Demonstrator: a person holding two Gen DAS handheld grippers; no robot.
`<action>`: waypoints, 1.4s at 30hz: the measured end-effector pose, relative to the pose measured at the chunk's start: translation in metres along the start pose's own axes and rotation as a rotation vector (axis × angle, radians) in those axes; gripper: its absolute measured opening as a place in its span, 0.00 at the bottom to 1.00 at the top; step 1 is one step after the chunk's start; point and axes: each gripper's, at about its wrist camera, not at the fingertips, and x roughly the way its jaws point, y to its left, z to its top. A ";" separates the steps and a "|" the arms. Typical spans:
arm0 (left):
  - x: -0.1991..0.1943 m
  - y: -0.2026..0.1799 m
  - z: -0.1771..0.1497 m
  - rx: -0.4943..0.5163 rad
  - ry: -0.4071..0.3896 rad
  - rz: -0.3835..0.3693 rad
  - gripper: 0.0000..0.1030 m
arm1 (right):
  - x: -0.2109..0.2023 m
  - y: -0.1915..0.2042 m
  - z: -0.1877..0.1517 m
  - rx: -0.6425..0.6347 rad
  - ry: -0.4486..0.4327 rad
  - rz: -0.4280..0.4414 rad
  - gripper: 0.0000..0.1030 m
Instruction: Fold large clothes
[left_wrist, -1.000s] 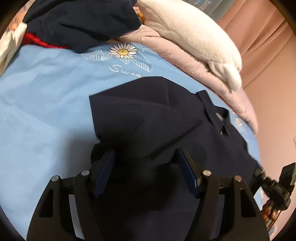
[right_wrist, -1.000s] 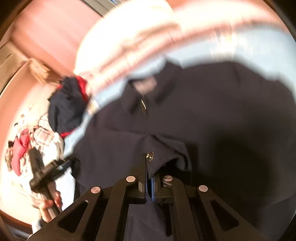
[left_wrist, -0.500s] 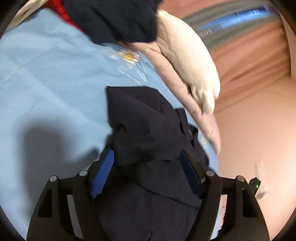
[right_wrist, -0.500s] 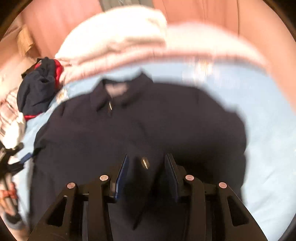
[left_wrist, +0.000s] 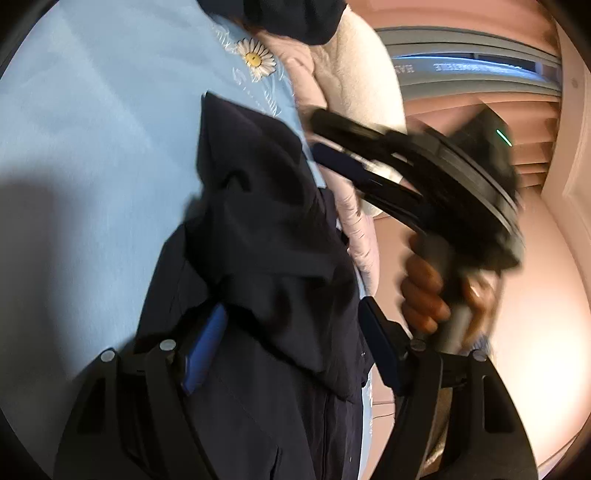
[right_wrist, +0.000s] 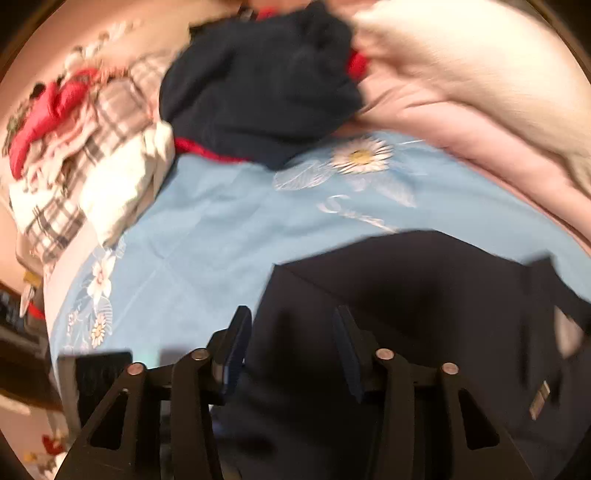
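Note:
A dark navy jacket (left_wrist: 266, 258) lies partly folded on a light blue sheet (left_wrist: 92, 147). It also shows in the right wrist view (right_wrist: 424, 314), where the sheet (right_wrist: 221, 240) fills the middle. My left gripper (left_wrist: 291, 339) is open, its fingers straddling a bunched fold of the jacket. My right gripper (right_wrist: 291, 339) is open over the jacket's left edge, holding nothing. In the left wrist view the right gripper (left_wrist: 332, 147), held in a hand, hangs above the jacket's far side.
A cream plush blanket (left_wrist: 354, 85) and a pink quilt (right_wrist: 480, 140) lie along the far side. A heap of other clothes, navy (right_wrist: 258, 81), plaid (right_wrist: 103, 147) and red (right_wrist: 48, 114), sits at the sheet's far left corner.
My right gripper let go of the jacket, opened and swung left toward the jacket's other edge. My left gripper stayed open and tilted, its view turning toward the wall and the right gripper.

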 end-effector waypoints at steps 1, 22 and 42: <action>-0.002 0.004 0.002 -0.001 -0.004 -0.007 0.69 | 0.017 0.005 0.008 -0.007 0.044 -0.009 0.46; -0.014 0.014 0.007 -0.044 -0.021 -0.044 0.66 | -0.005 0.018 -0.005 0.057 -0.177 -0.072 0.00; -0.016 0.025 0.017 -0.066 -0.033 -0.062 0.63 | -0.007 -0.031 -0.052 -0.065 0.066 -0.072 0.03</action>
